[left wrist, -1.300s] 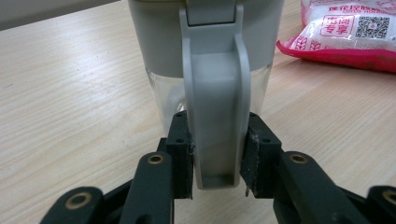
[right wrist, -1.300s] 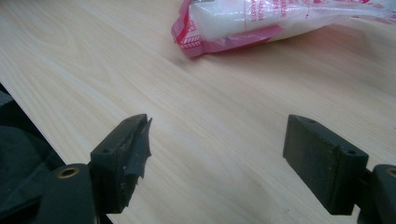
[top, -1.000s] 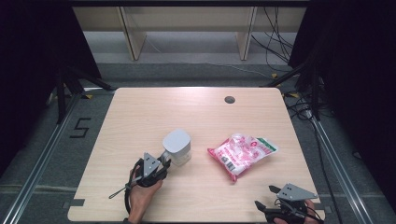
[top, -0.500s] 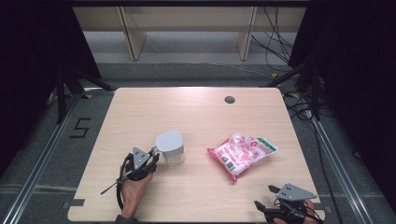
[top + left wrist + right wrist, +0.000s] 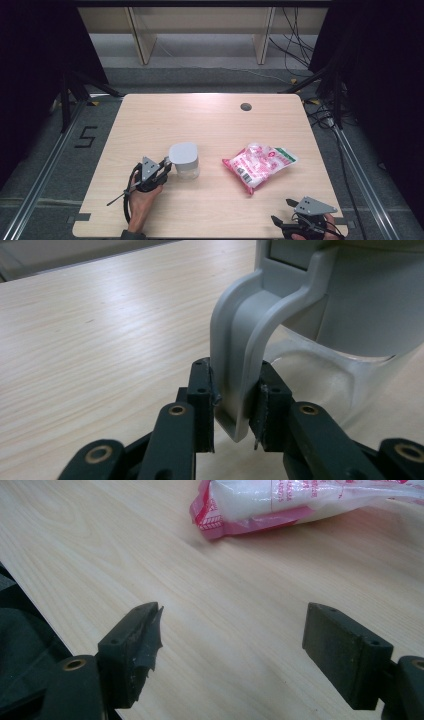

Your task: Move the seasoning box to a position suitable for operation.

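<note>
Moved: since a second ago the left gripper (image 5: 161, 171) and the jar it grips have shifted leftward on the table; its jaws have just been closing, with the jar's handle between them.
Table (image 5: 210, 125): pale wood, with a small dark hole (image 5: 245, 106) near its far edge.
Pink bag (image 5: 260, 164): lies flat on the right half of the table, well apart from the jar; in the right gripper view its red-and-white end (image 5: 280, 505) sits ahead of the open jaws.
Jar (image 5: 183, 161): clear body, grey lid, standing left of centre, just beside the left hand (image 5: 141, 202).
Handle (image 5: 245, 360): grey loop on the jar's side, hanging down from the lid.
Left gripper: jaws narrow, both pads pressed on the lower end of the handle.
Right gripper (image 5: 292, 228): rests at the near right edge of the table, jaws wide apart, nothing between them.
</note>
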